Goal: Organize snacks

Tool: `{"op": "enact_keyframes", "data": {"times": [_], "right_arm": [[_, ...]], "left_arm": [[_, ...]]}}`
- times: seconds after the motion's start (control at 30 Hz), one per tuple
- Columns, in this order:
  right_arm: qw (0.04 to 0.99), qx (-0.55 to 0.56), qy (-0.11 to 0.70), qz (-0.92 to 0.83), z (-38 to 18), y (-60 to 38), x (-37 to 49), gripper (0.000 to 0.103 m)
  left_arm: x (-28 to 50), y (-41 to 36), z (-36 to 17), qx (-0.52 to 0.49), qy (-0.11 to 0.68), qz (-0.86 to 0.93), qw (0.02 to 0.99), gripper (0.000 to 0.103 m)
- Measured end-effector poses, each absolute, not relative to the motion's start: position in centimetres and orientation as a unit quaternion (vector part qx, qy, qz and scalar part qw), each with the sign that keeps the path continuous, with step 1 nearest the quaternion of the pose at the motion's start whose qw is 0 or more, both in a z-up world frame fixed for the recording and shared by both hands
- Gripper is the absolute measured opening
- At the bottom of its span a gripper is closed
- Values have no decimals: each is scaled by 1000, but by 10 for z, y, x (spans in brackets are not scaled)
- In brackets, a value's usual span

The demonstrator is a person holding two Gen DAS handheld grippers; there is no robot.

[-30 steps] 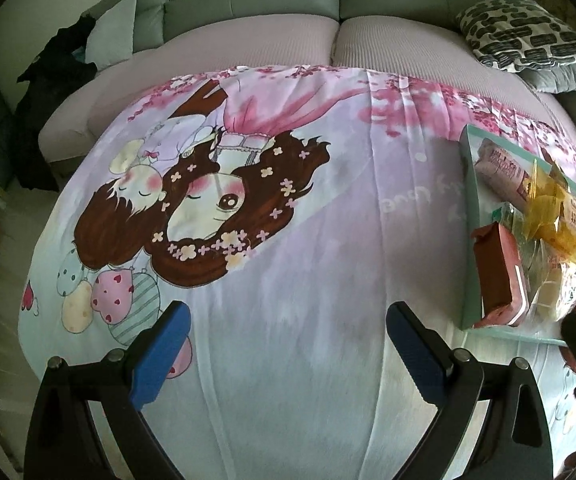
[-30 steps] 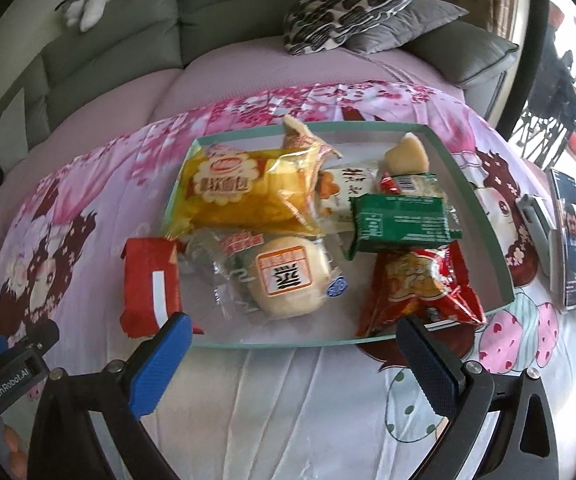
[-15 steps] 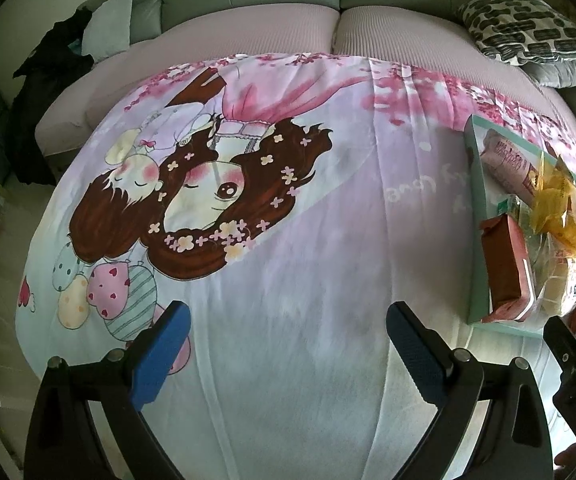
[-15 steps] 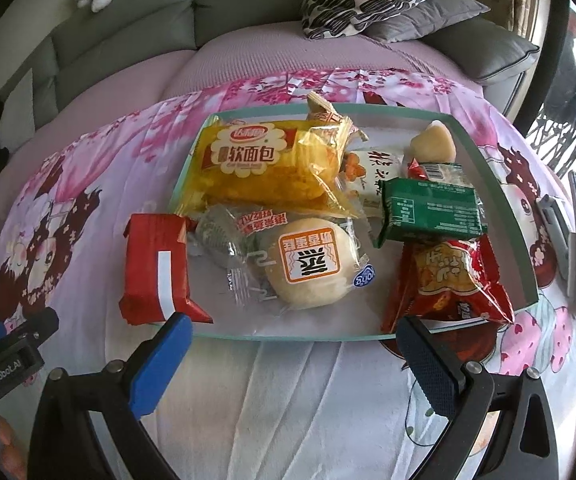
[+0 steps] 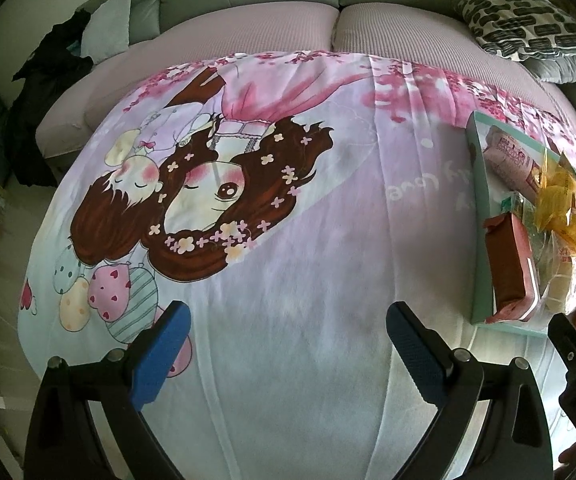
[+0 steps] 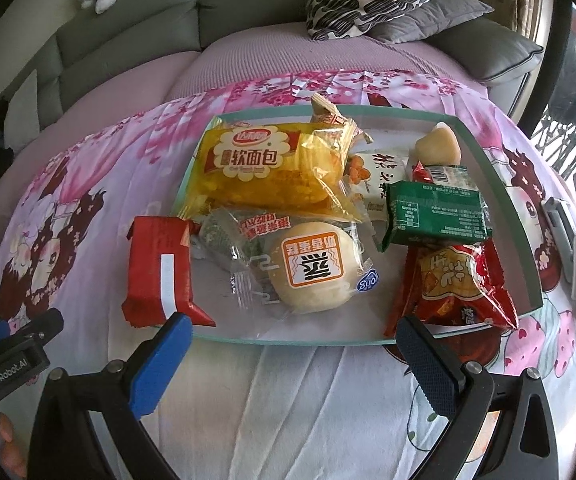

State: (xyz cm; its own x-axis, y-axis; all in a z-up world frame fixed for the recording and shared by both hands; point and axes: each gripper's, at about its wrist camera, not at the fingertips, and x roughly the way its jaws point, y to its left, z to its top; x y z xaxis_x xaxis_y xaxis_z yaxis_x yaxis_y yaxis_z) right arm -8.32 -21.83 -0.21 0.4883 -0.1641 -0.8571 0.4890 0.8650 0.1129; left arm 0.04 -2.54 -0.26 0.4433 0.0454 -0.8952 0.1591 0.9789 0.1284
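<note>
Right gripper [image 6: 288, 344] jaws spread wide, empty, hovering at 6 o'clock of the glass tray [image 6: 499, 204]. Snacks piled on tray: yellow bread bag [image 6: 264, 168] at 11, red packet [image 6: 160, 268] overhanging 9 edge. Left gripper [image 5: 288, 340] also wide apart, empty, over cartoon bedsheet [image 5: 288, 240].

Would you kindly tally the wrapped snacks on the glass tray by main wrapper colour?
Red: 2, the red bar and red bag
Yellow: 1, the bread pack
Green: 1, the green packet
Clear: 2, the bun and clear packet
White: 1, the white packet
Total: 7; others are partly hidden.
</note>
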Motion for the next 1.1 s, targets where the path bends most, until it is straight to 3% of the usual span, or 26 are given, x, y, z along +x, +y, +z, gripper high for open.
{"op": "enact_keyframes", "data": {"times": [1.1], "right_arm": [[844, 178, 470, -187, -5, -215, -82, 103]], "left_arm": [[5, -23, -6, 88, 531, -33, 842, 98]]}}
